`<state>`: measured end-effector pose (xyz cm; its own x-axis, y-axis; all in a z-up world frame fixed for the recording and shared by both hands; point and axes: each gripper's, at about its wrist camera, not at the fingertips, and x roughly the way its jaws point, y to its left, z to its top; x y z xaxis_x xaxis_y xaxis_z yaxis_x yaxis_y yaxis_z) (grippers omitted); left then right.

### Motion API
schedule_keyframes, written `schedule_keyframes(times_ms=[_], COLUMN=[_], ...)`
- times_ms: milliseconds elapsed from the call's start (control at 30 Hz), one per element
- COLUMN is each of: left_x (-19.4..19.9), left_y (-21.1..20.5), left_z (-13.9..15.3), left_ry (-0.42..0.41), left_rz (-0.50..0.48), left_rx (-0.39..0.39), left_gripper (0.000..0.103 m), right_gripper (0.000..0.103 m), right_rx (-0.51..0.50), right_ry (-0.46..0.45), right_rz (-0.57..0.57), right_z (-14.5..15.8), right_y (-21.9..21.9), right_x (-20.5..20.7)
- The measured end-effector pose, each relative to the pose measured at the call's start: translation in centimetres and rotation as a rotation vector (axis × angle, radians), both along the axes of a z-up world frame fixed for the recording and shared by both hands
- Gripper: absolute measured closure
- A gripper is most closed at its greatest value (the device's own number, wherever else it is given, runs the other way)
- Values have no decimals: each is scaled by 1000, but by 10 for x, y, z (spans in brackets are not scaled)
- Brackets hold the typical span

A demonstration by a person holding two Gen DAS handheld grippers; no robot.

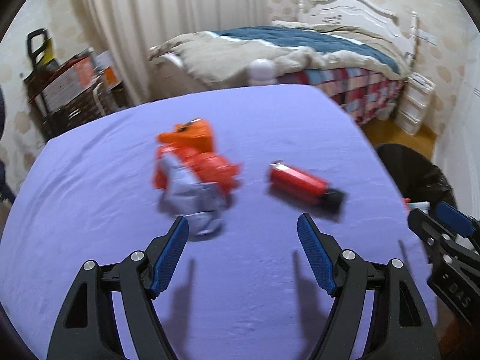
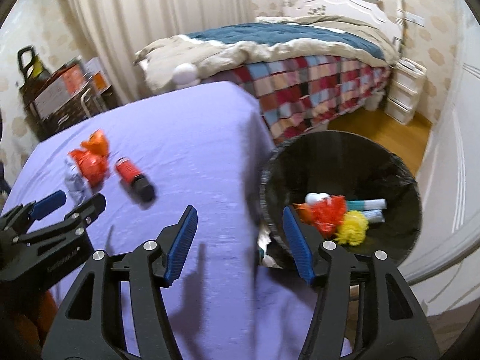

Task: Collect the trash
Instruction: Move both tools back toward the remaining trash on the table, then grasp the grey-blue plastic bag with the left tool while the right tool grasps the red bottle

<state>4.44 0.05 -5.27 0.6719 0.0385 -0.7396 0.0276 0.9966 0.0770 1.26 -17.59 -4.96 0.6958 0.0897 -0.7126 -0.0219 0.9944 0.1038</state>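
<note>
Some trash already lies in the bin (image 2: 339, 162). A wrapper (image 1: 192, 174) and a red tube (image 1: 303, 184) remain on the table (image 1: 90, 195). My left gripper (image 1: 243, 234) and right gripper (image 2: 240, 225) both stand apart, empty.

Table, purple cloth cover (image 2: 186, 126). On it: one crumpled orange-and-silver wrapper (image 1: 195, 174), left of centre; one red cylindrical container with black cap (image 1: 303, 186), lying on its side, near the wrapper, not touching.
</note>
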Motion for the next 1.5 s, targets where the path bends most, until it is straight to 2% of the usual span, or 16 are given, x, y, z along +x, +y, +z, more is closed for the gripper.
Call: schedule_keyframes(times_ms=[167, 333, 433, 567, 667, 1033, 1500], left_x=[9, 24, 30, 35, 31, 6, -14], left_y=[21, 25, 30, 35, 35, 48, 94], left_z=[-4, -8, -10, -17, -16, -15, -15], left_ry=[11, 15, 31, 75, 63, 65, 64], left_rz=[54, 58, 56, 36, 21, -2, 67], left_rx=[-13, -6, -29, -66, -66, -89, -106], left_gripper=[29, 28, 29, 58, 68, 69, 69], right_gripper=[45, 44, 44, 44, 44, 43, 43], right_rx=[-17, -24, -29, -35, -36, -46, -66], right_ry=[8, 21, 30, 37, 43, 50, 76], right_rz=[41, 60, 69, 83, 91, 113, 183], right_z=[1, 0, -2, -4, -5, -6, -11], right_y=[19, 30, 36, 42, 45, 53, 95], right_x=[5, 13, 19, 23, 25, 27, 54])
